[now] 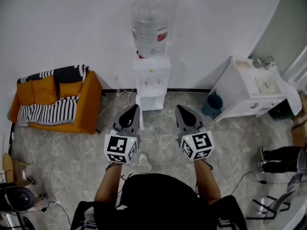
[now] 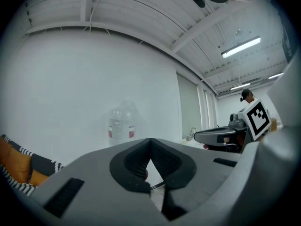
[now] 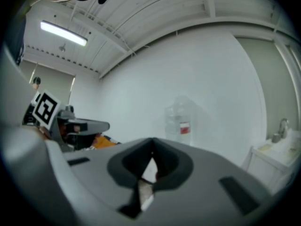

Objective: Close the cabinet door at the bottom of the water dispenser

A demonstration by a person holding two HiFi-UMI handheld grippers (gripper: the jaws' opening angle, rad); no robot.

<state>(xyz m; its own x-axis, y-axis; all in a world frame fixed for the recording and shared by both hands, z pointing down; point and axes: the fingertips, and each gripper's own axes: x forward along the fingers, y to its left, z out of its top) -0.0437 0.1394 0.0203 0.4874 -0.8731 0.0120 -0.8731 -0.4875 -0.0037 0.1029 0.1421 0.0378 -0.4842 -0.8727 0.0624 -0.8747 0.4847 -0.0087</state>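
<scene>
The white water dispenser (image 1: pixel 152 78) stands against the far wall with a clear bottle (image 1: pixel 150 30) on top. At its base a narrow white panel (image 1: pixel 142 121) sticks out toward me; it looks like the open cabinet door seen edge-on. My left gripper (image 1: pixel 134 108) and right gripper (image 1: pixel 180 108) point level at the dispenser from a short way back, one on each side of its base. Both are shut with nothing between the jaws. The left gripper view shows the bottle (image 2: pixel 121 126) above shut tips (image 2: pixel 150 142). The right gripper view shows the bottle (image 3: pixel 179 121) beyond shut tips (image 3: pixel 152 142).
An orange sofa (image 1: pixel 55 102) with a striped blanket sits left of the dispenser. A white sink cabinet (image 1: pixel 244 87) and a blue bin (image 1: pixel 213 103) stand to its right. Cables (image 1: pixel 117 99) lie on the floor by the wall. Another person's legs (image 1: pixel 280 158) show at the right edge.
</scene>
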